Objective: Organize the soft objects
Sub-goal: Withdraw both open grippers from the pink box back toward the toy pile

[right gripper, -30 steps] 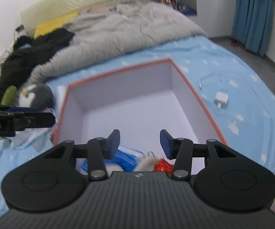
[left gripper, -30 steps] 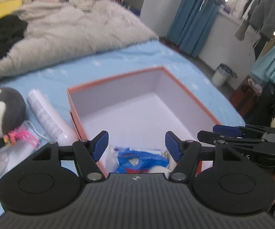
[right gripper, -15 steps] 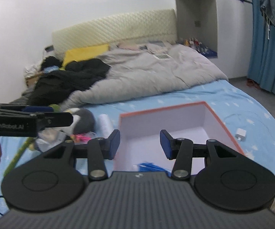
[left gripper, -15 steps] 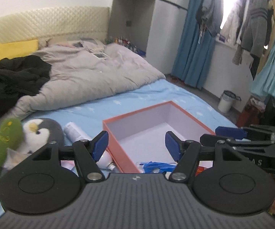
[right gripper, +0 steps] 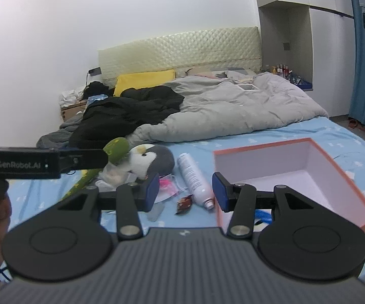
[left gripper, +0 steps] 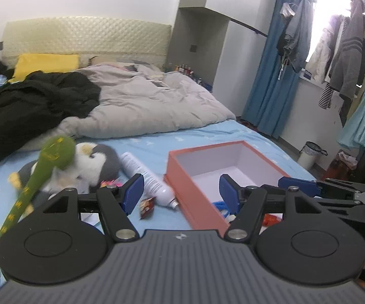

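**Two tongs empty, toys still outside the box**

Both the left tongs (left gripper: 181, 192) and right tongs (right gripper: 185, 189) hang open, holding nothing. On the bed (right gripper: 296, 131), the box (right gripper: 344, 174) sits by the foot edge; the penguin plush (right gripper: 152, 160) and green plush snake (left gripper: 43, 169) lie beside it. Reaching over risks knocking the spray can (right gripper: 194, 177). Box contents are mostly hidden; the snake is blurred.

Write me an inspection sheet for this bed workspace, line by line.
Surface: blue bedsheet, grey duvet bunched behind.
Job's things: penguin plush and green plush snake left of the open orange box.
Clutter: white spray can, snack wrapper, black clothing.
Grippers: left gripper and right gripper open, empty.
Cables: thin cord on the sheet right of the box.
Surroundings: headboard, blue curtain, bin.
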`<state>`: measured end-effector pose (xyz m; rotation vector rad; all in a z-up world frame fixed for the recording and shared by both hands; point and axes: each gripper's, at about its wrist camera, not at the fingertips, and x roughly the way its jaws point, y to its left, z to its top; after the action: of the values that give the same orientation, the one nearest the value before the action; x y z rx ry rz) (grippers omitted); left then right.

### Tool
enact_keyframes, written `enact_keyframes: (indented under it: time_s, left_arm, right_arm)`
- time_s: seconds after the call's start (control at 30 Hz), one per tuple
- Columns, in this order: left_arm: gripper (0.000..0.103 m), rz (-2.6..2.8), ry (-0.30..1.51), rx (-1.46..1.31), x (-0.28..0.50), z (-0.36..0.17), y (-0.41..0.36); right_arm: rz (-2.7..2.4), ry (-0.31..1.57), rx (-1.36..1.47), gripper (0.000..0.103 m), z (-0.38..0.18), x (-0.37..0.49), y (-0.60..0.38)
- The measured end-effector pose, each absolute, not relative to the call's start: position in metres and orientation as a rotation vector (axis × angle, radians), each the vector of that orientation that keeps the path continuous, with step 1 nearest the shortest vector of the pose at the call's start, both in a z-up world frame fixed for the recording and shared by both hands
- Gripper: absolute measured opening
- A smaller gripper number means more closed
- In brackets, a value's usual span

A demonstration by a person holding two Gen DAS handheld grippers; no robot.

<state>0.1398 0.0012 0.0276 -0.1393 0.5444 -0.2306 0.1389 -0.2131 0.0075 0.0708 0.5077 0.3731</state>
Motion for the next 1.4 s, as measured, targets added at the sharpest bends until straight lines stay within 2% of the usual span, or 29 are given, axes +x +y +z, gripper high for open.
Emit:
enact_keyframes:
  time_s: [0.33,0.8,1.03,1.4]
  left_arm:
    - [0.071,-0.139,0.601,-0.205,0.093,-0.007,0.039]
    - [0.071,-0.059,0.671,-0.219,0.066,-0.050,0.059]
    - [0.071,-0.041,0.703,-0.237,0.078,-0.076,0.073]
    - [0.071,0.023,0.775,-0.204,0.135,-0.138,0.116]
  right_arm:
    - [0.367,0.515,0.076,0.049,-0.014,0.107,-0.184]
    - [0.369,0.666,0.060,0.049,-0.060,0.072,-0.158]
    - [0.391,0.724,0.051,0.049,-0.086,0.082,-0.142]
    - [0.411,0.819,0.080,0.049,-0.134,0.143,-0.118]
